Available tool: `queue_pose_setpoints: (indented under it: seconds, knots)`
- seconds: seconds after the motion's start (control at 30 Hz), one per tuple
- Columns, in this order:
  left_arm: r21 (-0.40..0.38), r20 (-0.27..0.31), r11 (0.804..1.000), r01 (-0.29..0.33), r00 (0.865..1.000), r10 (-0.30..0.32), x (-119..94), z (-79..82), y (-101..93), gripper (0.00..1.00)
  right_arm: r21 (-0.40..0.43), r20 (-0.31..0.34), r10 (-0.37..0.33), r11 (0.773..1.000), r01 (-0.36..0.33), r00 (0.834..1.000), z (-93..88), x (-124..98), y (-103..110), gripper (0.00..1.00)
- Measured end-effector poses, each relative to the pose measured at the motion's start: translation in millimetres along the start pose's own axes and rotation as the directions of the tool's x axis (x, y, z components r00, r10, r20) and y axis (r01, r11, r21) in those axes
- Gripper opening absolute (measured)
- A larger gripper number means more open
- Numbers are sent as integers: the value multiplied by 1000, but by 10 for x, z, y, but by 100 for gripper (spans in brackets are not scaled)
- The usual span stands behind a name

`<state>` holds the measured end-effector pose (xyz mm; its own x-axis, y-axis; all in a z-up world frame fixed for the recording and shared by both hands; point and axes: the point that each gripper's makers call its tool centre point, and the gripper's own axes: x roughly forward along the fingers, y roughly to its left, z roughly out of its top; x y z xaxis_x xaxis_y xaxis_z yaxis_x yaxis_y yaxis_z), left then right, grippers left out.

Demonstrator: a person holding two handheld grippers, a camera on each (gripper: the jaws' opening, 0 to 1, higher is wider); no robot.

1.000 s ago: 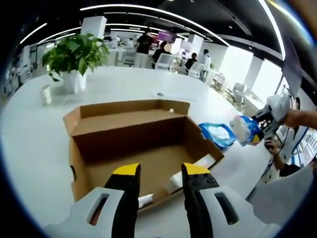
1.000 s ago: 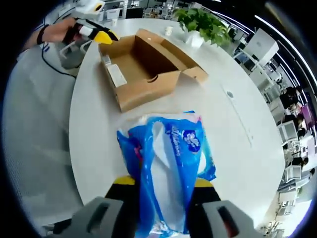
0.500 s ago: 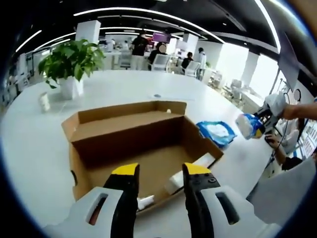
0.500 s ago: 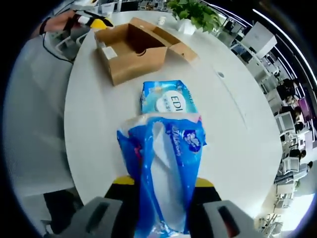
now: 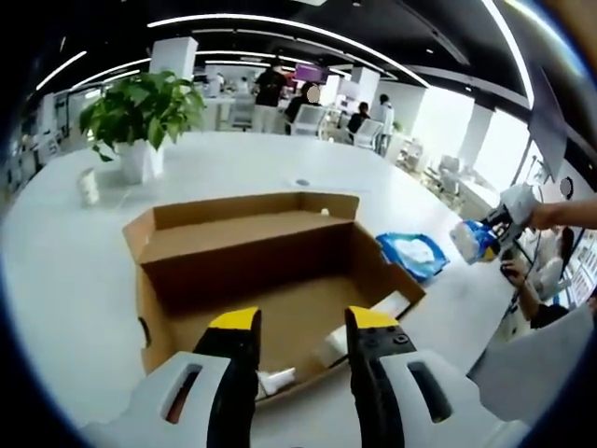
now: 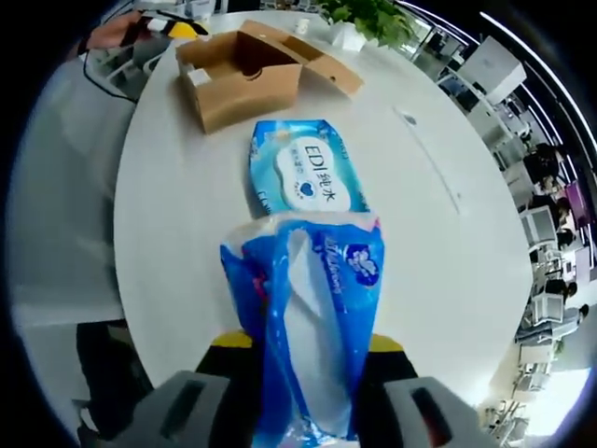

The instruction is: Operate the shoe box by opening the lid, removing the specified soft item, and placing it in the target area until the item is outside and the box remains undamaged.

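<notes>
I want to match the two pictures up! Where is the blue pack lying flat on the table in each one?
Left gripper view: the flat blue pack lies on the white table, right of the open cardboard box.
Right gripper view: it lies at upper centre, between the box and the other blue pack held in the right claw.
Shared landmark: the cardboard box.
</notes>
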<state>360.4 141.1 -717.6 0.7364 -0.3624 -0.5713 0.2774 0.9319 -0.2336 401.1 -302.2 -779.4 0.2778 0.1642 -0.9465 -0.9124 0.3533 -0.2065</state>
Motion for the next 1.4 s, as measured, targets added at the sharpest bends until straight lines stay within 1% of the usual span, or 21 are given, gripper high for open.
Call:
queue_pose_setpoints:
  seconds: [0.37,0.77,0.93,1.13,1.4]
  knots:
    - [3,3,1000,-18,1000,18,16,0,89,36,-12,-19,11,1000,-11,1000,-134,98,-101,36]
    - [-7,10,1000,-25,1000,26,13,-6,169,36,-16,-22,25,1000,-25,999,-174,196,-162,37]
    - [-8,8,999,-31,999,32,8,-16,194,36,-27,-25,27,999,-27,999,-154,172,-129,37]
    - [-7,4,999,-38,999,39,11,-33,228,36,-49,-42,38,998,-40,998,-194,203,-117,37]
    - [0,-4,999,-45,999,45,11,-51,218,36,-59,-49,46,997,-49,998,-200,269,-149,38]
